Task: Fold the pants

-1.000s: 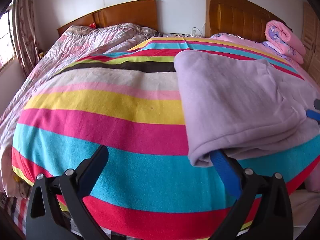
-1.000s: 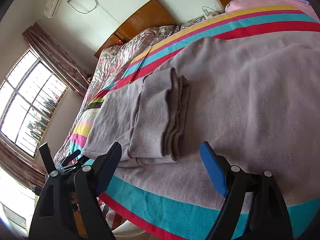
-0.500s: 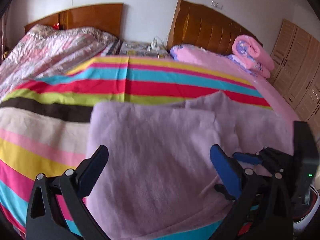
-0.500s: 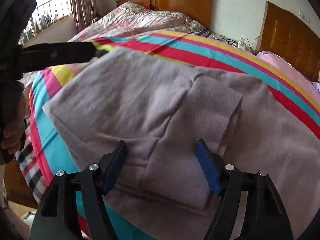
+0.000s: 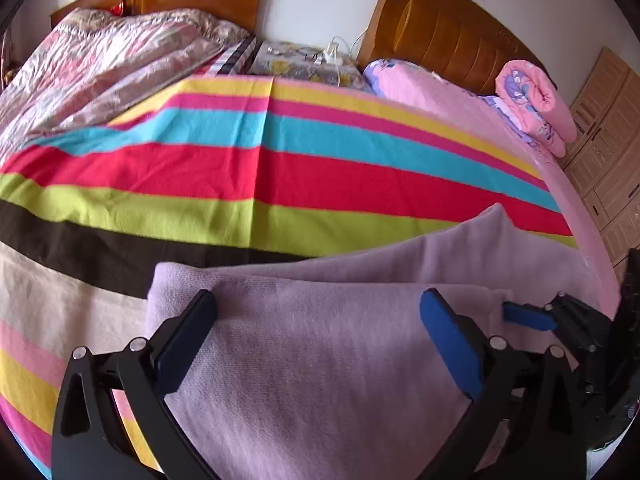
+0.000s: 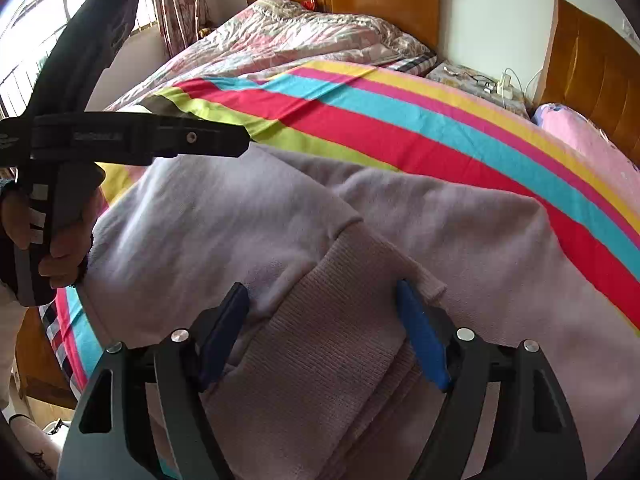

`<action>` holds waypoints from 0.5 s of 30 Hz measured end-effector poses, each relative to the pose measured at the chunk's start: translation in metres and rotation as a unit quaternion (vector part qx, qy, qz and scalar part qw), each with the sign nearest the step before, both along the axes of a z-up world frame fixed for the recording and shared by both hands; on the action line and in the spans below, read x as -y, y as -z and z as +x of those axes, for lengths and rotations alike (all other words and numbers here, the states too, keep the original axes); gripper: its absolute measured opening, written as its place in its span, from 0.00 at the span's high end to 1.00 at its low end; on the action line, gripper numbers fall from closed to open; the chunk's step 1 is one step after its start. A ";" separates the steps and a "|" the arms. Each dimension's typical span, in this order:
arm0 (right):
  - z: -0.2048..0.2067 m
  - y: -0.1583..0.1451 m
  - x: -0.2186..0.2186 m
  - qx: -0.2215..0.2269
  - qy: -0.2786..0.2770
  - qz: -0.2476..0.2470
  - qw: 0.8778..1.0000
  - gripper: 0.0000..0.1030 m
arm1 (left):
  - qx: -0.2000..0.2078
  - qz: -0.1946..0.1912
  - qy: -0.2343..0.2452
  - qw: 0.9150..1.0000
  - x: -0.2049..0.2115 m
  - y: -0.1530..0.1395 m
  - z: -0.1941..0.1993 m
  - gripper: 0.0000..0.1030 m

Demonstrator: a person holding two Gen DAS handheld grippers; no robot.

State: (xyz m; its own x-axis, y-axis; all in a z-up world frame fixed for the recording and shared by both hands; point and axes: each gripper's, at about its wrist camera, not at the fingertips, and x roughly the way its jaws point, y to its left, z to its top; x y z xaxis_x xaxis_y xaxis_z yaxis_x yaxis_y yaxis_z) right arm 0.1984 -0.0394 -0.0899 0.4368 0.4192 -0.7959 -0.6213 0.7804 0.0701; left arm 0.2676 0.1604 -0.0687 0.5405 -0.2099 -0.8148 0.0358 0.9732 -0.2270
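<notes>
The soft lilac fleece pants point(image 6: 224, 232) lie folded on the bright multicoloured striped blanket point(image 5: 320, 168), their ribbed knit cuff point(image 6: 340, 344) at 6 o'clock in the right wrist view. The right gripper point(image 6: 322, 332) stands wide open, its fingers either side of that cuff, gripping nothing. The left gripper point(image 5: 320, 340) is likewise wide open and empty above the pants. A rolled pink quilt point(image 5: 536, 104) sits at 2 o'clock.

The left gripper point(image 5: 318, 340) is being held level with its jaws spread wide apart. The right gripper point(image 6: 322, 330) is likewise being held with its jaws apart. The left hand point(image 6: 52, 236) is being wrapped around the left gripper's handle.
</notes>
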 end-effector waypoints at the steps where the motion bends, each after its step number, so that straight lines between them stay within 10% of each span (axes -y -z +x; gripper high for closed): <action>1: -0.002 -0.001 0.002 -0.002 -0.001 0.002 1.000 0.24 | 0.009 0.010 0.003 1.000 0.002 0.004 -0.003 0.01; 8: -0.047 -0.058 0.092 0.057 0.121 0.112 0.985 0.24 | 0.076 0.039 0.005 0.996 0.030 -0.041 -0.035 0.01; 15: -0.148 -0.065 0.279 0.086 0.347 0.216 0.909 0.20 | 0.104 0.015 0.083 0.991 0.111 -0.042 -0.086 0.01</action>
State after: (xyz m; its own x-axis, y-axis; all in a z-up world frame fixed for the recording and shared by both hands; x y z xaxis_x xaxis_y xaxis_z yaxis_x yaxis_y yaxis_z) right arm 0.0505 -0.3182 -0.0245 0.8181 0.2532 -0.5163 -0.0220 0.9110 0.4118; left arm 0.1820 0.0494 -0.0264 0.6572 -0.2875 -0.6968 0.2386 0.9562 -0.1696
